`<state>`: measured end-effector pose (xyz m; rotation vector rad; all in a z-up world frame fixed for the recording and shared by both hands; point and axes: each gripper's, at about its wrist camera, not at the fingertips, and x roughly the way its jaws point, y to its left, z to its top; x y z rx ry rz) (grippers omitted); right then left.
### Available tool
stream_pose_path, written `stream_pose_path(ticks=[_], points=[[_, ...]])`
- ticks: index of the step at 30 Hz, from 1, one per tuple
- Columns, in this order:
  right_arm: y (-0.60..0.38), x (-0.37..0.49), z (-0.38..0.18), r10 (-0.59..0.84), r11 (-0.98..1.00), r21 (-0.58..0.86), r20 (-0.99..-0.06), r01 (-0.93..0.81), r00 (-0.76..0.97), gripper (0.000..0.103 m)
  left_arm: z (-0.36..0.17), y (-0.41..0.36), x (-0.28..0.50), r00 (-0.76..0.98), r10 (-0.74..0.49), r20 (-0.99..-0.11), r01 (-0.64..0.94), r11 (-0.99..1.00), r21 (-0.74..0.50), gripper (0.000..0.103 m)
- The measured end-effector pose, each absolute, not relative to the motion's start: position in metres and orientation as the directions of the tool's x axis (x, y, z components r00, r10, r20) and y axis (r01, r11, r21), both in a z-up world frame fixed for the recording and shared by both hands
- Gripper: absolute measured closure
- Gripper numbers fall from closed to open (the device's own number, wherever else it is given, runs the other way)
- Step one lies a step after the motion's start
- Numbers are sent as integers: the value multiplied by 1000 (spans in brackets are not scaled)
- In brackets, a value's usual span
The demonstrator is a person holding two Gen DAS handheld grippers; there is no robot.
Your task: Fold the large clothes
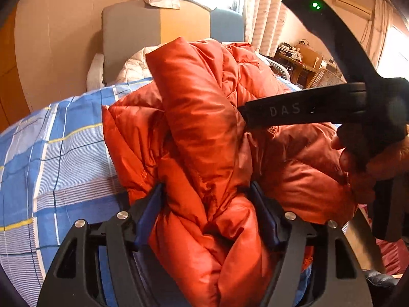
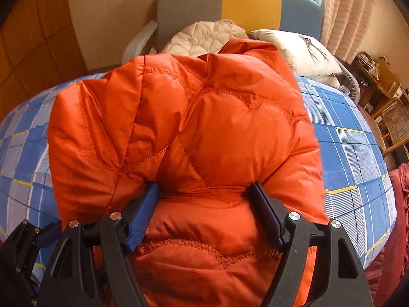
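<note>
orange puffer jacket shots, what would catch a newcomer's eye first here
The glossy orange quilted puffer jacket fills the middle of both views, bunched up on a bed with a blue plaid sheet. Each gripper grips a thick fold of it between blue-padded fingers: the left gripper at the bottom of its own view, the right gripper likewise. In the left wrist view the right gripper's black body crosses over the jacket from the right.

Orange quilted down jacket (image 2: 194,133) lay bunched on the blue plaid bed, puffy and creased. One thick fold (image 1: 199,117) ran near to far.
</note>
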<state>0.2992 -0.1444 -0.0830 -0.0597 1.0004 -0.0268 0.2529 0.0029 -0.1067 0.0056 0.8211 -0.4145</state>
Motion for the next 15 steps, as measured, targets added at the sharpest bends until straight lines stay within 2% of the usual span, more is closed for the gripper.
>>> stream_pose_path(ticks=[6,9,10,15], points=[[-156,267,-63,-23,997,29,-795,76,607,28,-105,4,257,612,-354,-707,336,926,-173,34],[-156,246,-59,-56,994,16,-772,108,633,30,-106,3,256,613,-351,-708,332,927,-172,34],[-155,237,-60,-73,993,0,-769,115,635,34,-106,3,257,612,-352,-709,333,927,-173,34],[-153,219,-71,-105,992,-33,-765,124,636,34,-111,5,260,598,-368,-712,335,922,-195,33]])
